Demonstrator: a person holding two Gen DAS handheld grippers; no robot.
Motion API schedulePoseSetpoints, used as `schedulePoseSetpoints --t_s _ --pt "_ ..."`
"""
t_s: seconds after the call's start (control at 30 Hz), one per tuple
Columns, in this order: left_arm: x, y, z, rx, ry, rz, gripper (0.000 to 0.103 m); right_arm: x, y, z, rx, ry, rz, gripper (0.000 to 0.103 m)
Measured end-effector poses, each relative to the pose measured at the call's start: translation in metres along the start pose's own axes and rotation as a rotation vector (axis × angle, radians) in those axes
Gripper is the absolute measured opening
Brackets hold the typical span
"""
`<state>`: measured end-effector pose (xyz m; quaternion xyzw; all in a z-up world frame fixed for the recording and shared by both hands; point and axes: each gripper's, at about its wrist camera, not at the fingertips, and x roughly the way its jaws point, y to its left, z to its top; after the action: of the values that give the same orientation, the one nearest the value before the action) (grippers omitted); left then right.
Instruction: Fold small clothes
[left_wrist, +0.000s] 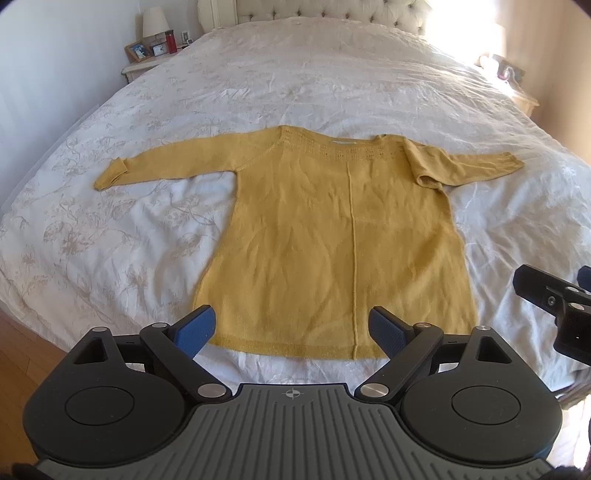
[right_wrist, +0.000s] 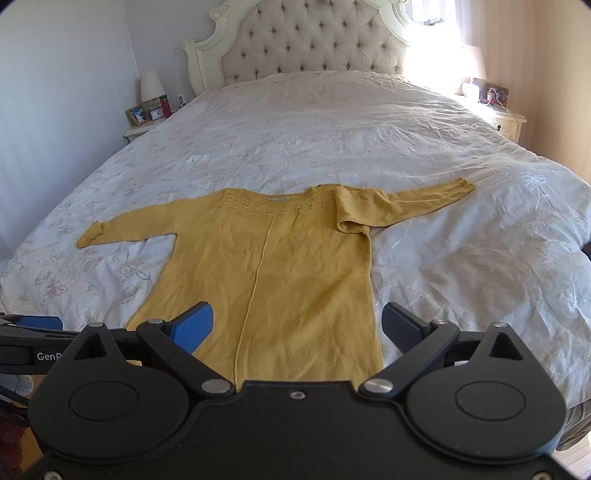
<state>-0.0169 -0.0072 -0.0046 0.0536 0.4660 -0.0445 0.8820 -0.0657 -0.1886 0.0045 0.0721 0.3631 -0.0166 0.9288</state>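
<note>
A mustard-yellow knit sweater (left_wrist: 332, 236) lies flat on the bed, neckline away from me, both sleeves spread sideways and a seam running down its middle. My left gripper (left_wrist: 293, 330) hovers open over the hem, blue pads wide apart with nothing between them. The right wrist view shows the same sweater (right_wrist: 273, 266) from further right. My right gripper (right_wrist: 297, 326) is open above the sweater's lower right part, holding nothing. Its black body (left_wrist: 554, 306) shows at the right edge of the left wrist view. The left gripper's blue pad (right_wrist: 38, 322) peeks in at the left.
A white floral duvet (left_wrist: 110, 229) covers the large bed, with a tufted headboard (right_wrist: 314, 40) at the far end. A nightstand (right_wrist: 142, 129) with a lamp, frame and red bottle stands at the back left, another nightstand (right_wrist: 508, 120) at the back right. Wooden floor (left_wrist: 22, 354) lies below the bed's near edge.
</note>
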Motion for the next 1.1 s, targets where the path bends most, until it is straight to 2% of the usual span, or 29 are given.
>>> schedulePoseSetpoints --t_s 1.1 --pt "0.0066 0.0107 0.0043 -0.020 0.029 -0.013 0.091 0.0102 0.0100 0.0024 0.014 0.021 0.022 0.099"
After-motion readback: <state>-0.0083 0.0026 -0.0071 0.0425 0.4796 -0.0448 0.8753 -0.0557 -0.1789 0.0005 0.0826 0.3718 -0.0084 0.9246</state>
